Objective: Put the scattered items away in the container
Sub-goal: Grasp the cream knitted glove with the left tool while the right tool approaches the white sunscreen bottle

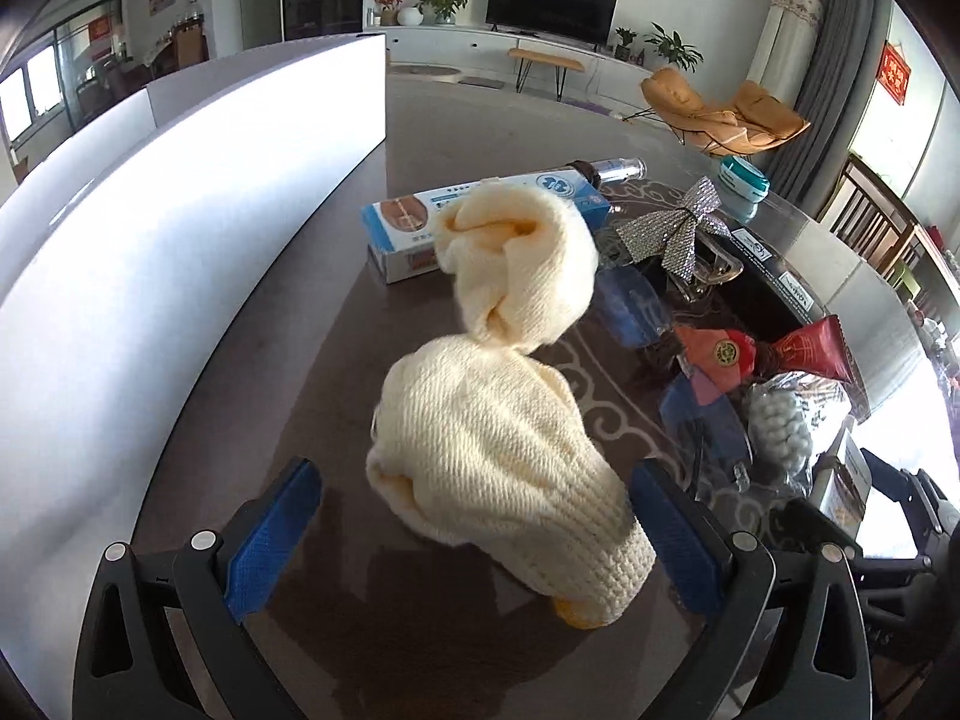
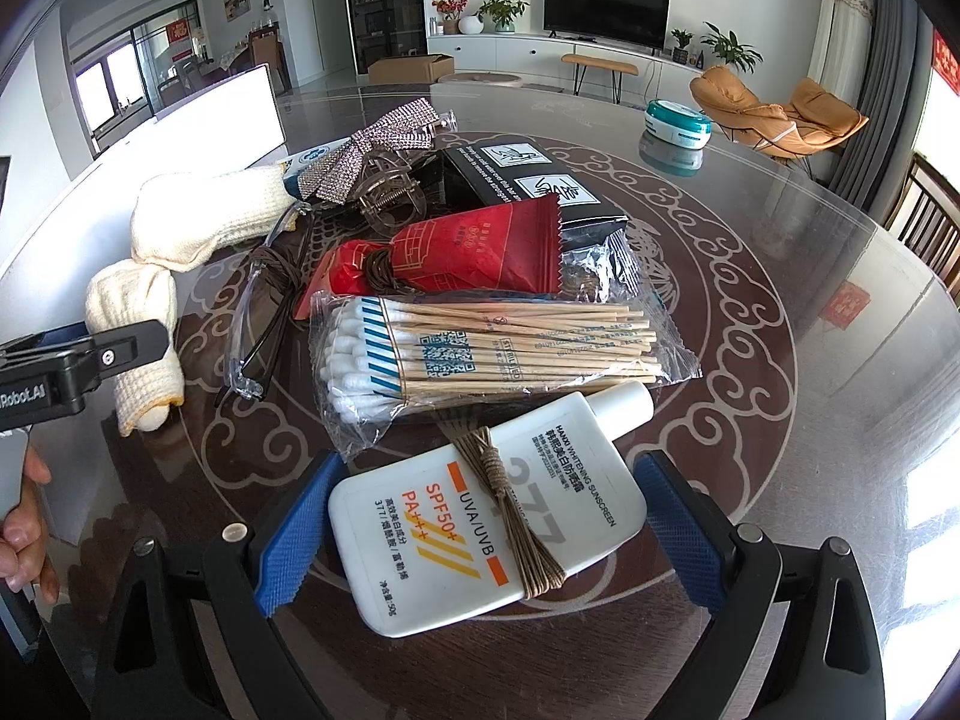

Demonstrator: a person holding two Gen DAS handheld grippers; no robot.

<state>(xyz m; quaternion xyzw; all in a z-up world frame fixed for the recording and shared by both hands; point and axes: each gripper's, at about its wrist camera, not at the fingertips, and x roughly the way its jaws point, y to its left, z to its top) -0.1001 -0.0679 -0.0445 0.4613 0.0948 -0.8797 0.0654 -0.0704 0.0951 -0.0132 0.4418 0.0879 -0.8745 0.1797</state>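
I see a round, glass-covered worktop [image 2: 780,276] with a scroll pattern. Directly on it lie a knitted cream cloth [image 1: 498,432], a sunscreen bottle [image 2: 480,516], a cotton swab pack [image 2: 480,354], clear glasses [image 2: 264,324], and a teal tin [image 2: 678,123] well apart.

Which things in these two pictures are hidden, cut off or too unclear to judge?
- White container, left wrist view: overexposed wall; its inside is hidden.
- Black packet, right wrist view: partly covered by the red packet.
- Glasses, right wrist view: upper part runs under the cream glove.
- Sunscreen bottle, right wrist view: contact with the right gripper pads is unclear.
- Left gripper, left wrist view: open around the glove; contact unclear.
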